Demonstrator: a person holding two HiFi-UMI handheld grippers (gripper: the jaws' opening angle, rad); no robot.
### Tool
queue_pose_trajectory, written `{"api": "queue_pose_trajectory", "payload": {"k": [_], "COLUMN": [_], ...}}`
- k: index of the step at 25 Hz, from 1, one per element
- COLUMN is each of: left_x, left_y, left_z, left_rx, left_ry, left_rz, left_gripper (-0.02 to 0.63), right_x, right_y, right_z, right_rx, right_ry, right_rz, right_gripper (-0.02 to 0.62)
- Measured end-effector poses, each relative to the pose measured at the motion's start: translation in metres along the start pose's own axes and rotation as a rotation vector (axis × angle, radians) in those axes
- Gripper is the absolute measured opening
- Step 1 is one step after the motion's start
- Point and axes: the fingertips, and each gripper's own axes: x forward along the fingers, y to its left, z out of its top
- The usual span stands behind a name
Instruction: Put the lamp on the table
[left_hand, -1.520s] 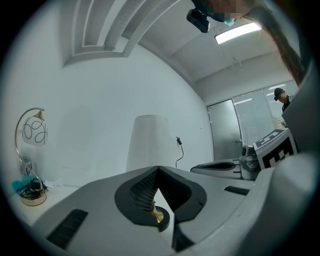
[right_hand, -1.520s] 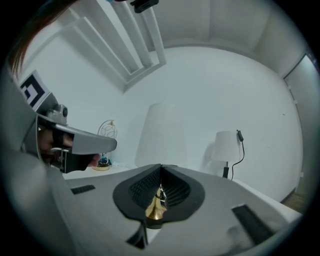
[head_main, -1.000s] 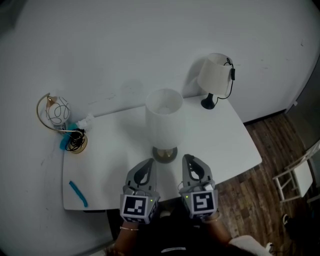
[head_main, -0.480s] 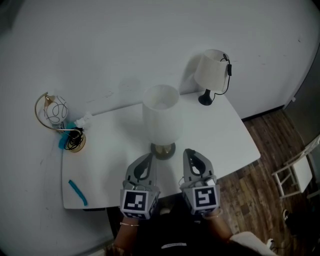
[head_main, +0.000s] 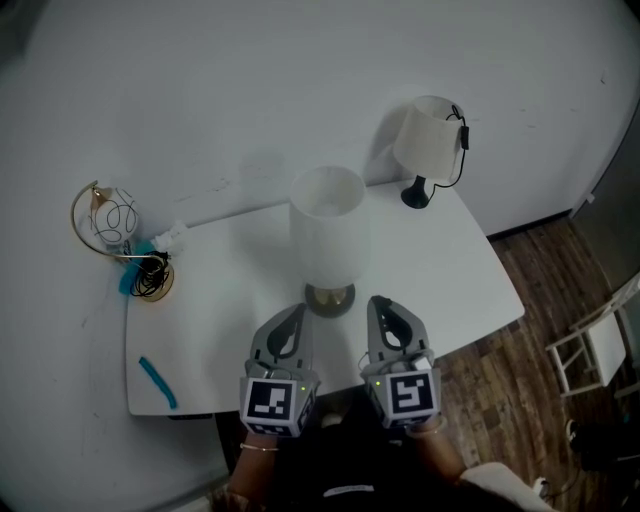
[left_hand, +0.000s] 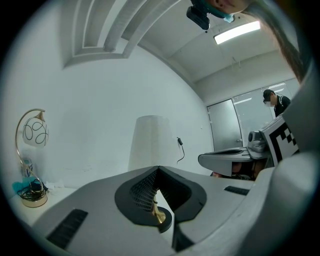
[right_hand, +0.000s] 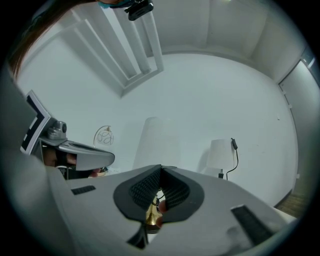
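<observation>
With the lamp (head_main: 327, 235) standing centre-frame on the table (head_main: 450, 285), draw the empty, pressed-together left gripper (head_main: 295, 316) and right gripper (head_main: 378, 306) straight back without nudging it.

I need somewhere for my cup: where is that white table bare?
The widest bare patch is the right side of the table, between the tall white-shade lamp and the small lamp at the back corner. Another lies left, between the tall lamp, the blue strip and the gold wire lamp. Crowded: that gold lamp's corner, with tangled cord.

The right gripper (right_hand: 160, 169) has its fingers (right_hand: 95, 215) pressed together, the white-shaded lamp (right_hand: 156, 142) standing just beyond
</observation>
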Motion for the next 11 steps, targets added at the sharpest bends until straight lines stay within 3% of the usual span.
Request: {"api": "queue_pose_trajectory", "payload": {"k": [11], "left_x": [0.002], "left_y": [0.012], "left_z": [-0.002], "left_rx": [-0.006], "left_ry": [-0.003], "left_rz": [0.017], "left_gripper": [-0.002], "right_x": [0.01], "right_y": [0.004], "right_z": [-0.002], "right_rx": [-0.012], "right_ry": [0.01], "right_rz": [0.004], "right_gripper": [-0.005]}}
